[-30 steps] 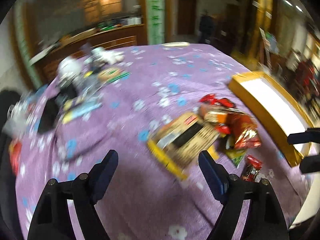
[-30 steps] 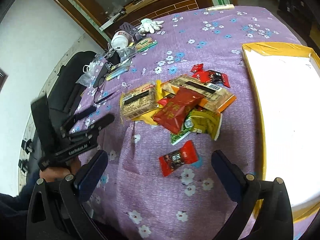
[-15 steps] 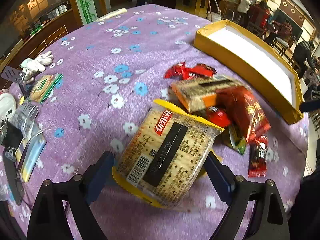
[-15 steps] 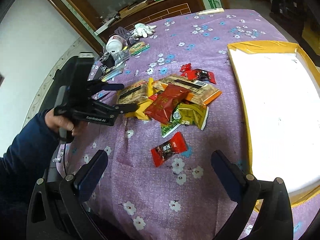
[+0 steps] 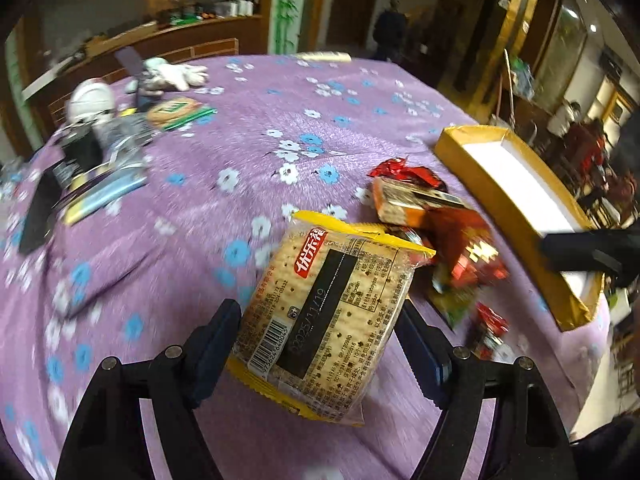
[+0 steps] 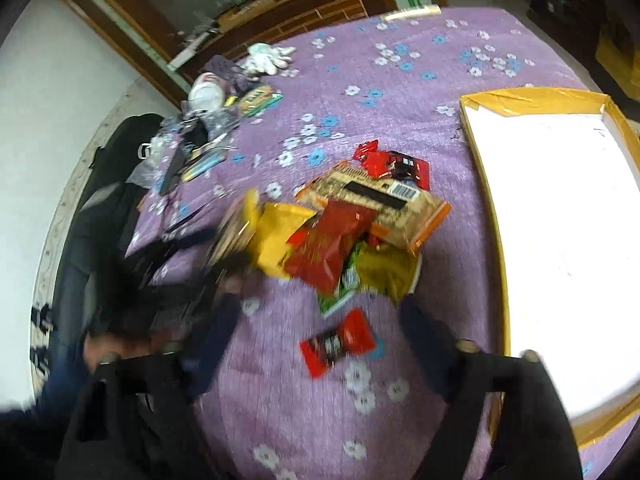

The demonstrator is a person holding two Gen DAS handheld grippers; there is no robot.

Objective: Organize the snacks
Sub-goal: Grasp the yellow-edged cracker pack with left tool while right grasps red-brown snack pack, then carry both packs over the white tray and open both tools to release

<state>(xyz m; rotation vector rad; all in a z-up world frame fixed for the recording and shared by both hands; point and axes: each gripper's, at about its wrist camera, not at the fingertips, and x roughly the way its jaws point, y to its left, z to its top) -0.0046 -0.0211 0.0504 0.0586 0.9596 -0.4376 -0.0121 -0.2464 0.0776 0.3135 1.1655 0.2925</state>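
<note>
The left claw (image 5: 320,344) is clenched on a cracker packet (image 5: 326,320), lifted above the table (image 5: 240,148). The right claw (image 6: 320,344) is released, with a red candy (image 6: 338,342) between its fingers.

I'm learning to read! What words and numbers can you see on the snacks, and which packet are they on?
"优乐滋", white on a red tag: cracker packet, gripped in the left gripper.
"2025/11/16", on its black stripe: same packet.
Barcode digits, roughly "975624 640045": same packet; first digit hidden.
Fine print beside the stripe: too small to read.
Orange-edged cracker packet: barcode and label too blurred.
Small red candy wrapper: blurred, unreadable.
</note>
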